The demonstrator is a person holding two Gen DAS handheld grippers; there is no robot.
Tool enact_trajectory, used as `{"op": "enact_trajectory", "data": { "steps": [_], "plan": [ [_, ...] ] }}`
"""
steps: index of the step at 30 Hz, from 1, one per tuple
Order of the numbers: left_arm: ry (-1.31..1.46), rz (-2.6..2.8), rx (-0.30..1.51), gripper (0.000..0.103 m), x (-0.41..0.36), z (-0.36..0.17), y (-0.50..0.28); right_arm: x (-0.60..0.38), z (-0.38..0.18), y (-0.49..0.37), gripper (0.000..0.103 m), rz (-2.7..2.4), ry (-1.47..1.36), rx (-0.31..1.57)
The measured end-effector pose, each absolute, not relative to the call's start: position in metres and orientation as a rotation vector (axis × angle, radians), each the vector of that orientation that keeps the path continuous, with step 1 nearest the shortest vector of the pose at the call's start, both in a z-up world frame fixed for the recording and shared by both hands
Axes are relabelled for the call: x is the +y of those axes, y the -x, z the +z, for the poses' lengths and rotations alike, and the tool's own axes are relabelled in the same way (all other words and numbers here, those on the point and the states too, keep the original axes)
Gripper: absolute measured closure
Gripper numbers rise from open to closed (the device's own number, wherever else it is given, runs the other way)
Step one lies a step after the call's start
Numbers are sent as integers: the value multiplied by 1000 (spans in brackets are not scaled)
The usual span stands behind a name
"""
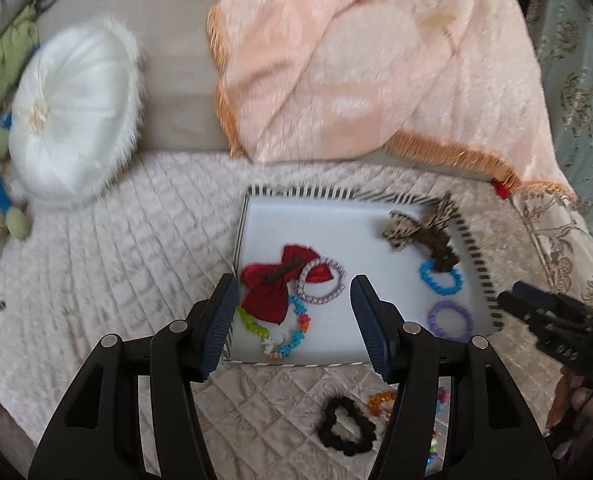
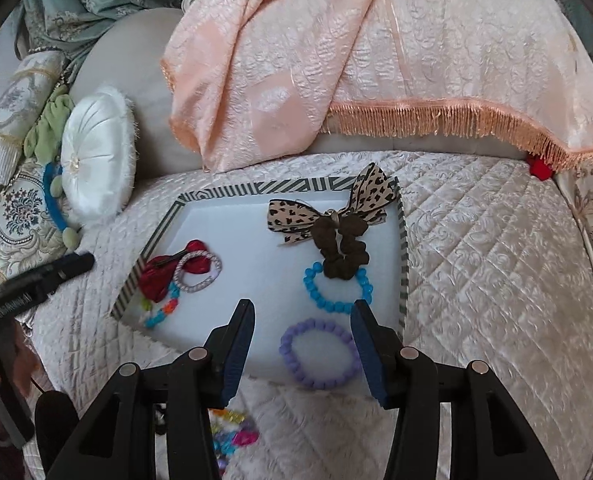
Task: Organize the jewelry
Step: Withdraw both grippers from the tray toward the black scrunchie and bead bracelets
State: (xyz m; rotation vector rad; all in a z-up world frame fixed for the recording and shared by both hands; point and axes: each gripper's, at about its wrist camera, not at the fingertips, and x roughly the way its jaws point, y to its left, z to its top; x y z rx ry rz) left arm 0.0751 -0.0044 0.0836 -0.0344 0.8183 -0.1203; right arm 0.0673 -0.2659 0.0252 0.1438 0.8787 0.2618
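- Hovering over the tray (image 1: 481, 264), both claws are released and empty: left claw (image 1: 294, 312), right claw (image 2: 302, 334).
- Black scrunchie (image 1: 346, 426) lies outside the tray, just below the left claw, likely nearer to it.

Left gripper (image 1: 294, 308) hangs over the near edge of the white tray with the striped rim (image 1: 478, 256), jaws spread wide, nothing between them. Under it lie the red satin bow (image 1: 268, 288), a silvery braided bangle (image 1: 322, 285) overlapping it, and a multicoloured bead bracelet (image 1: 292, 330). Far corner: leopard-print ribbon bow (image 1: 408, 228), brown scrunchie (image 1: 442, 254), blue bead bracelet (image 1: 440, 278), purple bead bracelet (image 1: 450, 318). A black scrunchie (image 1: 346, 426) sits on the quilted cream cover (image 1: 116, 260), outside the tray. Right gripper (image 1: 508, 300) pokes in at the edge.
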Motion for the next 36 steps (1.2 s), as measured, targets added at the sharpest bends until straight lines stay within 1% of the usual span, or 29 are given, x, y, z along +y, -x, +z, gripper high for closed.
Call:
{"op": "enact_trajectory", "data": {
  "steps": [3,6,13,20,36],
  "plan": [
    [24,-118,783,45,-6,99,-65,-266,31,-56,54,262,-144,865],
    [26,-125,787,45,-8,101,-57,-265,33,-46,54,266,-145,863],
    [21,-142,812,45,-23,83,-35,-260,40,-16,53,262,-113,837],
    [4,-137,827,45,-33,63,-14,-256,36,9,50,245,-92,828],
    [-6,-124,827,45,-34,49,8,-248,25,33,49,214,-92,845]
  ]
}}
